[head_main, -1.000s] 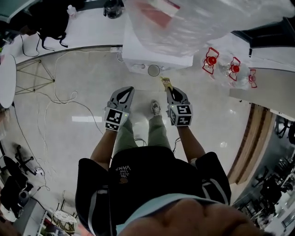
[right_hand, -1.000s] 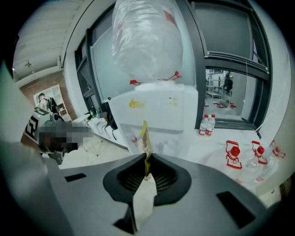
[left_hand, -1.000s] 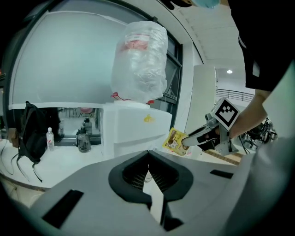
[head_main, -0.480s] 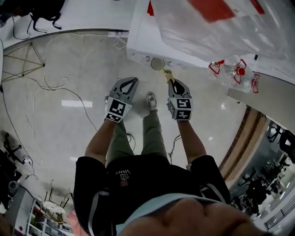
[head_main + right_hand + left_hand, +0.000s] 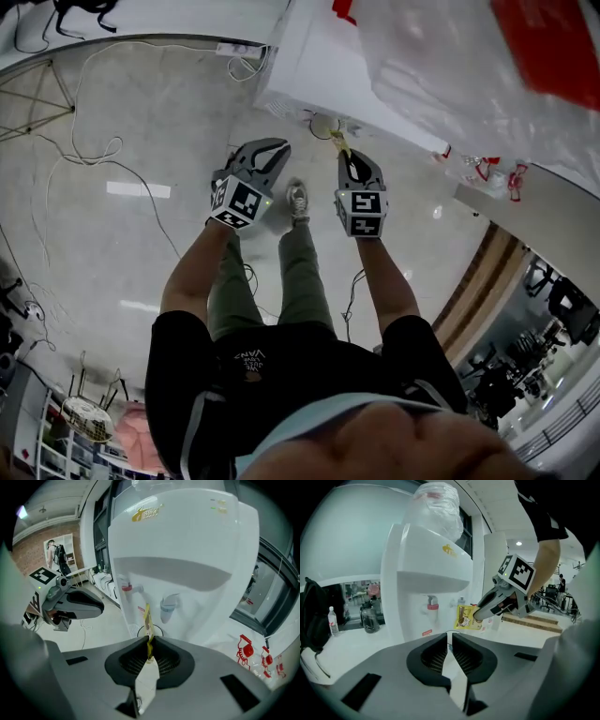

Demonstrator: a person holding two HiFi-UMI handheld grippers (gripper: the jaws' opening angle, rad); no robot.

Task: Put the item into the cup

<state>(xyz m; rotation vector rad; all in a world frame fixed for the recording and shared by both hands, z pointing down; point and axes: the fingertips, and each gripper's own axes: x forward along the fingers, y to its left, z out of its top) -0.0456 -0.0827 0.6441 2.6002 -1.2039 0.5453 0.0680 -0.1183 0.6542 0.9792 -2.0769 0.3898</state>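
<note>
Now the right tongs (image 5: 347, 157), clamped on the yellow sachet (image 5: 337, 142), have neared the cup (image 5: 323, 125) at eleven o'clock (left tongs (image 5: 278, 148) pressed together, empty), so release looks close.

Black T-shirt (image 5: 281, 370), olive trousers (image 5: 305, 272), grey sneaker (image 5: 297, 199)

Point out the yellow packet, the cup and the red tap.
yellow packet (image 5: 148, 620), right gripper view, its upper half.
cup (image 5: 323, 126), head view, its open top.
red tap (image 5: 125, 588), right gripper view, its handle.
</note>
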